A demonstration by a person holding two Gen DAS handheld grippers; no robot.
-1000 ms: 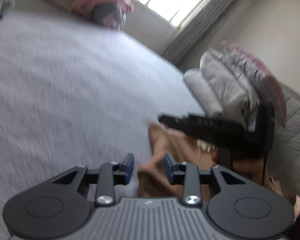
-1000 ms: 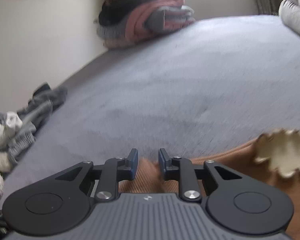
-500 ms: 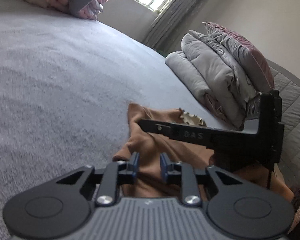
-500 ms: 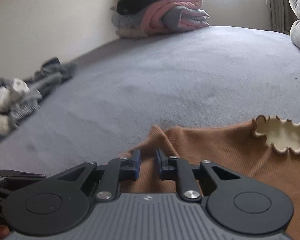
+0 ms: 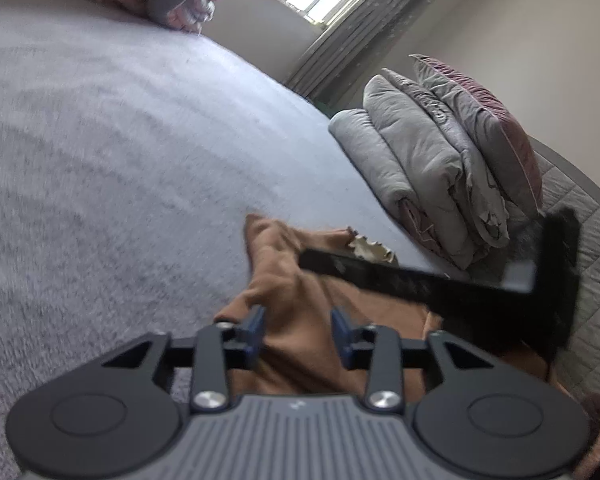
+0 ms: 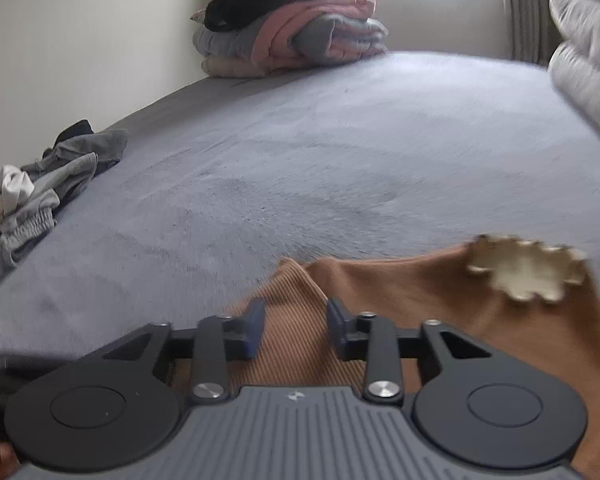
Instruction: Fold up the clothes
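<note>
A brown ribbed garment (image 6: 400, 300) with a cream scalloped collar (image 6: 526, 276) lies crumpled on the grey bed (image 6: 340, 140). My right gripper (image 6: 295, 328) hangs low over its left corner. Its jaws are opening, with ribbed cloth in the gap and the pads apart from it. In the left wrist view the same garment (image 5: 296, 280) bunches up under my left gripper (image 5: 298, 336). Those jaws are opening too, with a fold of cloth between them that the pads do not press. The black frame of the other tool (image 5: 460, 288) crosses the garment just ahead, partly hiding the collar (image 5: 370, 248).
A stack of folded pink, grey and dark clothes (image 6: 292, 36) sits at the bed's far edge by the wall. Loose grey and white garments (image 6: 40, 188) are heaped at the left. Folded grey quilts and a pink-edged pillow (image 5: 428, 176) stand at the right.
Half a second ago both pairs of jaws stood narrow on the brown cloth; now both stand wider apart. The right gripper has shifted sideways over the garment.
</note>
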